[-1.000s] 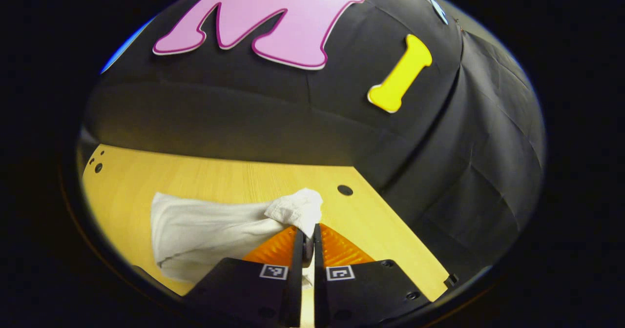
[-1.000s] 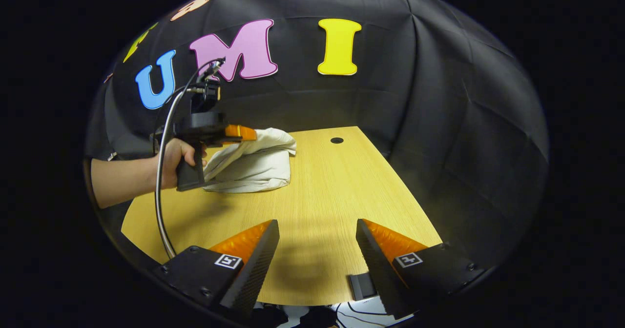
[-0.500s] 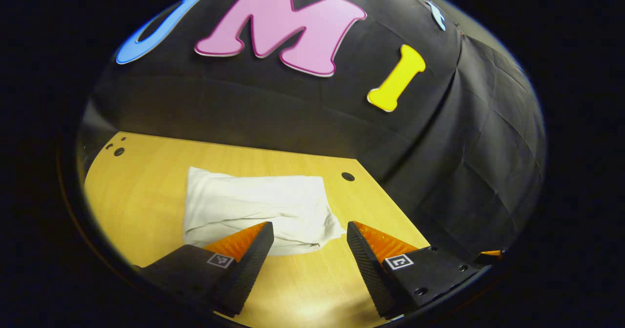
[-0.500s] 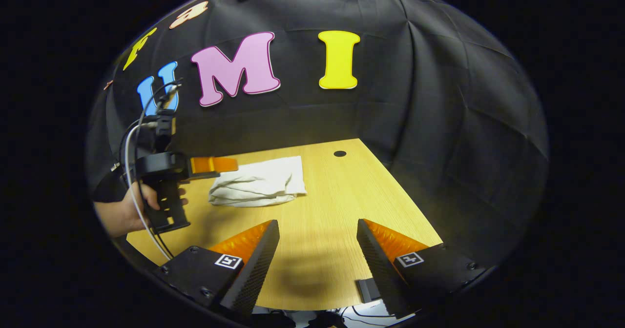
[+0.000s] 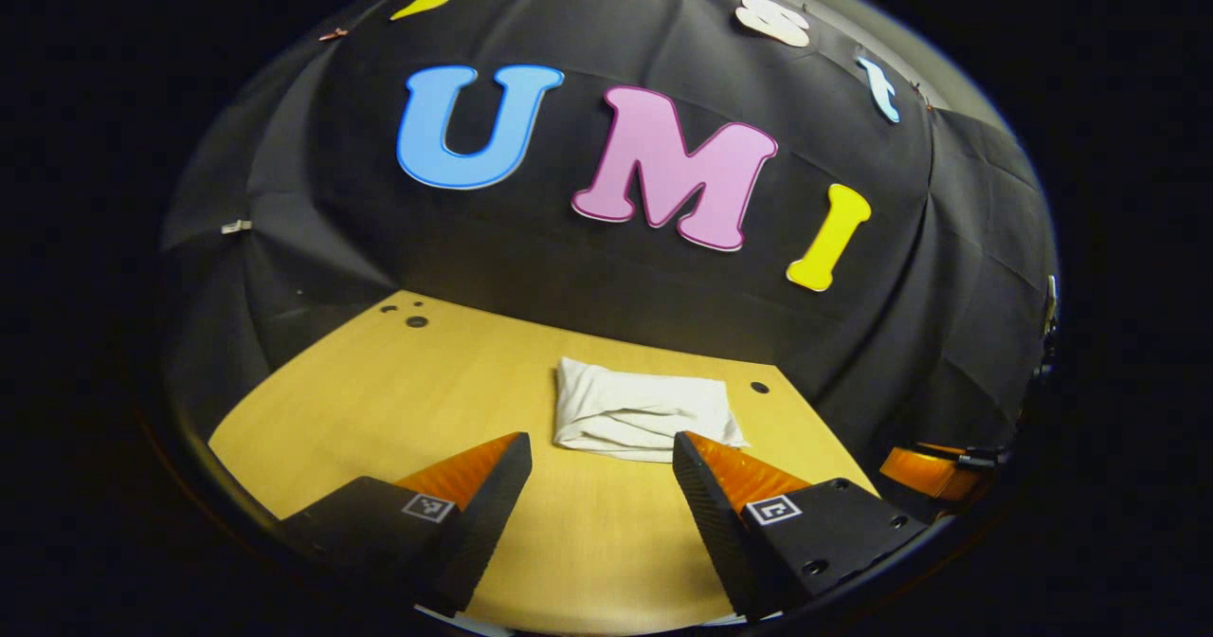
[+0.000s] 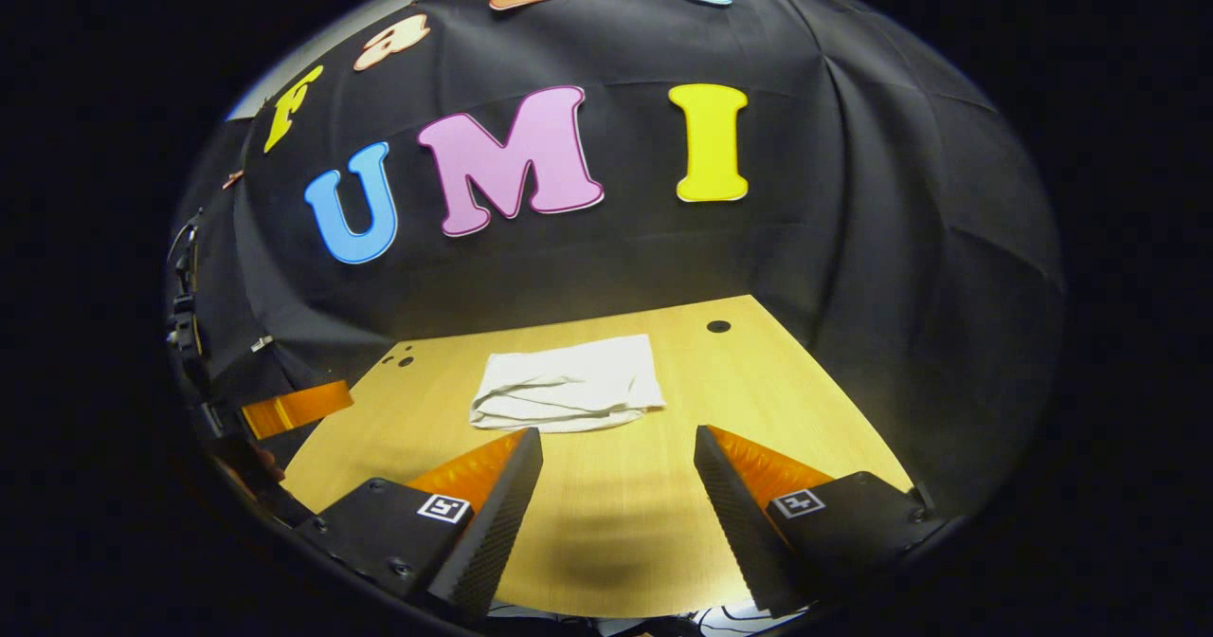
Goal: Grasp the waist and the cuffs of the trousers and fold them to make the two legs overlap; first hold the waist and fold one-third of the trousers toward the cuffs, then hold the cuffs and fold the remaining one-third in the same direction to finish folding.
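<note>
I hold my left claw wide and empty above the near part of the surface, because the trousers look finished to me: a compact white stack, layers lying flat on each other. From this claw they sit just ahead and slightly to the right, beyond the tip of its right finger, apart from both fingers. My right claw is also spread wide with nothing in it, and from it the trousers lie ahead and a little left, apart from both tips. I judge both folds done, so neither claw needs a grip.
</note>
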Demonstrator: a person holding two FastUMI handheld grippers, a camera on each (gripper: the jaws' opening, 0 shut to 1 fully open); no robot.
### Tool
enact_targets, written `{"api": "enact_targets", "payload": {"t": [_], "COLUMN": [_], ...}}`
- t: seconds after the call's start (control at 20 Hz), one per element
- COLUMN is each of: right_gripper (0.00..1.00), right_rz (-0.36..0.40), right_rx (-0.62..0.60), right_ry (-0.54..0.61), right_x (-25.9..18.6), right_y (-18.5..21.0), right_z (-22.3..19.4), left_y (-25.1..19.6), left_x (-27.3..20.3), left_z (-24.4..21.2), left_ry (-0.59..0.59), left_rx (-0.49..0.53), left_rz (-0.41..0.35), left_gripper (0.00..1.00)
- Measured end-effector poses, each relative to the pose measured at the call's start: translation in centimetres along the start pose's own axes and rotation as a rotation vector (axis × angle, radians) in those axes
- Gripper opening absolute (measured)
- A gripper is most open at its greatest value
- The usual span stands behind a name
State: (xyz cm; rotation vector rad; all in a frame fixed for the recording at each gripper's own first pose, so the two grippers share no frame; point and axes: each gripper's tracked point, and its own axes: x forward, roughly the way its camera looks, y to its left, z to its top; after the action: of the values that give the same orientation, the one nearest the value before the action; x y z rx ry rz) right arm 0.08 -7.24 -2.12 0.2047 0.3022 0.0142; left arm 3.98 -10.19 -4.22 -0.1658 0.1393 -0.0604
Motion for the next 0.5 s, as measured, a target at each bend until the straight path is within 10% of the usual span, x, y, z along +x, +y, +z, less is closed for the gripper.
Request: {"api": "enact_targets", "payload": {"t": [0.5], "right_gripper": [0.99], "right_rz": [0.034], "right_rx": [-0.052], "right_ry": [0.021], "right_x": [-1.6], "right_y": [5.4], "right_z": [-1.7], "left_y": [3.6], "left_x": [-5.0], "left_z": [-1.4], "left_ry": [0.029], "left_rx": [0.057], "left_rz": [0.033], "left_gripper": [0.96]}}
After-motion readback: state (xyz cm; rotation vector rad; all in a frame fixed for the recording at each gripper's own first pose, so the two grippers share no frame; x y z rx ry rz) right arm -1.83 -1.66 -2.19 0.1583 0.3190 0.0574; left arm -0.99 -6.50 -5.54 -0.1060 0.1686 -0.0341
